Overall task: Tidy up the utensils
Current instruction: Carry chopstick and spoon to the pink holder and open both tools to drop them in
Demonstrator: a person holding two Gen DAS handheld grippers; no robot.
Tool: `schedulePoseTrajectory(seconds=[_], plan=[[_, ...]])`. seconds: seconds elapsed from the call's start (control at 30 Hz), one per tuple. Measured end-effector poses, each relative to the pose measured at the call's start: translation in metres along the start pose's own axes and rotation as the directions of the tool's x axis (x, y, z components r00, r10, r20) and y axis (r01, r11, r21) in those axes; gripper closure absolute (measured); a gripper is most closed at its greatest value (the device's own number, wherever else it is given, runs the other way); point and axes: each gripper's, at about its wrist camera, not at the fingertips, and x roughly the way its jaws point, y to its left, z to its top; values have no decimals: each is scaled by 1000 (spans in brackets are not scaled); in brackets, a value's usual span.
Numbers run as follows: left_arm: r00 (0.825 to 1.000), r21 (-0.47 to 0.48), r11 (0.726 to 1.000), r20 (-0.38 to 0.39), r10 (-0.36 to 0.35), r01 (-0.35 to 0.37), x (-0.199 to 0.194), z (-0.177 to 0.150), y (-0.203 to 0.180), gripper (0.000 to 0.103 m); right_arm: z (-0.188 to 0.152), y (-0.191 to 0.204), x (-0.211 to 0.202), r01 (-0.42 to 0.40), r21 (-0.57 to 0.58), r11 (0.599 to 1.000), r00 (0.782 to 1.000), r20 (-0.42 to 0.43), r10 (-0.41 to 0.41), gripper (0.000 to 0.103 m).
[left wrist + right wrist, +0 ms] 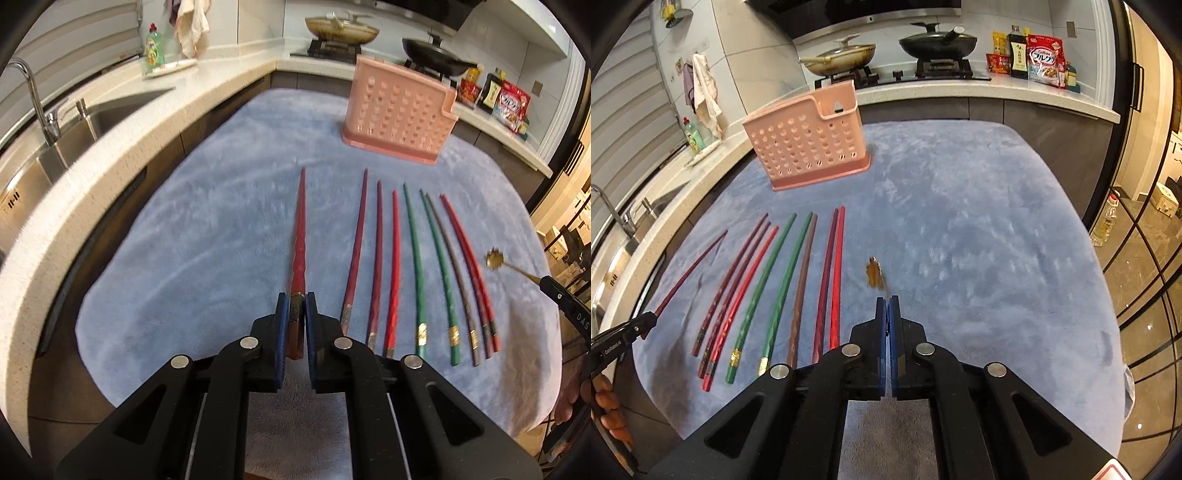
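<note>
Both black two-finger tongs are clamped on something. Left tongs [294, 314] pinch the thick end of a dark red tapered chopstick [298, 236], its long axis running straight ahead. Right tongs [887, 306] hold the thin handle of a small gold flower-headed spoon [874, 275]. A pink perforated plastic utensil holder [809, 144] stands upright on the blue-grey fleece cloth [979, 221], beyond the row of eight chopsticks [417, 258]. It lies ahead and right of the left tongs, ahead and left of the right; neither looks clearly nearer.
</note>
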Motion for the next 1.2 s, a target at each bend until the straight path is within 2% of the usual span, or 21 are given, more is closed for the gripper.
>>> schedulePoseTrajectory(seconds=[0.33, 0.7, 0.83, 1.0, 1.07, 1.2], plan=[[991, 24, 1000, 131, 2, -5, -40, 40, -9, 95, 24, -1, -22, -12, -12, 1000, 998, 69, 13, 101], [966, 6, 1000, 258, 28, -31, -49, 130, -8, 96, 90, 11, -30, -28, -43, 999, 985, 171, 35, 101], [948, 9, 998, 315, 49, -54, -54, 167, -11, 96, 124, 19, -27, -44, -49, 998, 976, 209, 53, 101], [928, 5, 999, 370, 33, -38, -64, 209, -17, 96, 166, 24, -14, -71, -36, 997, 969, 234, 77, 101], [915, 2, 1000, 402, 18, -20, -73, 227, -21, 96, 185, 25, -10, -84, -26, 996, 965, 248, 88, 101], [869, 0, 1000, 495, -17, 19, -98, 261, -34, 96, 214, 31, 1, -96, -26, 995, 958, 268, 99, 101]])
